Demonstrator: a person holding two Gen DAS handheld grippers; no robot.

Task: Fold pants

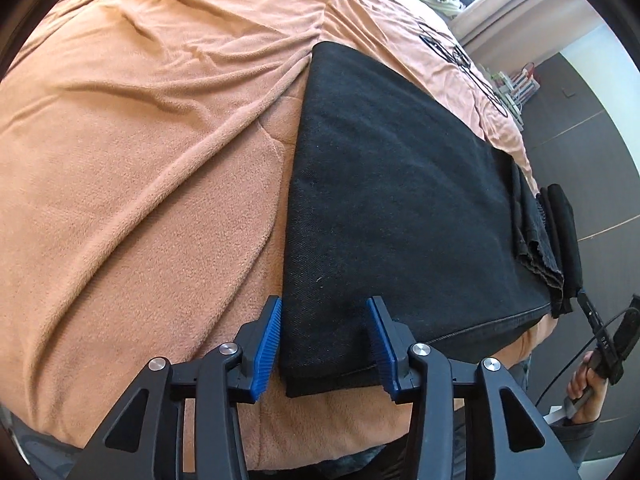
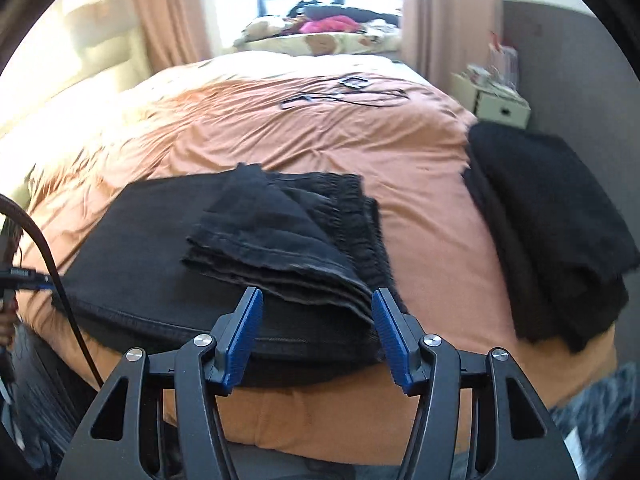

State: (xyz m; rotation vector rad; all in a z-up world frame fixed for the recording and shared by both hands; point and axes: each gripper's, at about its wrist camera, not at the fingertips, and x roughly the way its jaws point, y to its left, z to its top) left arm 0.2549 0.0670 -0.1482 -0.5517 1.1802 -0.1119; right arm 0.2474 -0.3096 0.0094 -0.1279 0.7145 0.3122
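From the left wrist view, the left tool point(image 1: 324, 344) hangs over the near left corner of the black pants point(image 1: 400, 200), which lie folded into a flat slab on the bed's orange blanket point(image 1: 140, 200). Its blue pads point(image 1: 266, 350) stand apart on either side of that corner without pressing it, so the tool is open and grips nothing. The slab's long axis runs away from the tool, up and slightly right in the picture. At the far right edge the raw hems point(image 1: 536, 236) stack in layers, and beyond them a hand point(image 1: 586, 384) holds the other tool, mostly cut off by the frame.

From the right wrist view, the right tool point(image 2: 318, 336) is also open, its pads point(image 2: 240, 344) spread with only air between them, just in front of the hem end of the pants point(image 2: 280, 248). The leg ends lie folded back on top of the slab, a little skewed. The hems sit directly ahead of this tool, so the right hand looks nearer to them and the left nearer to the opposite corner. A second folded black garment point(image 2: 552, 220) rests apart on the right. The picture is blurred, and the far items on the bed cannot be made out.
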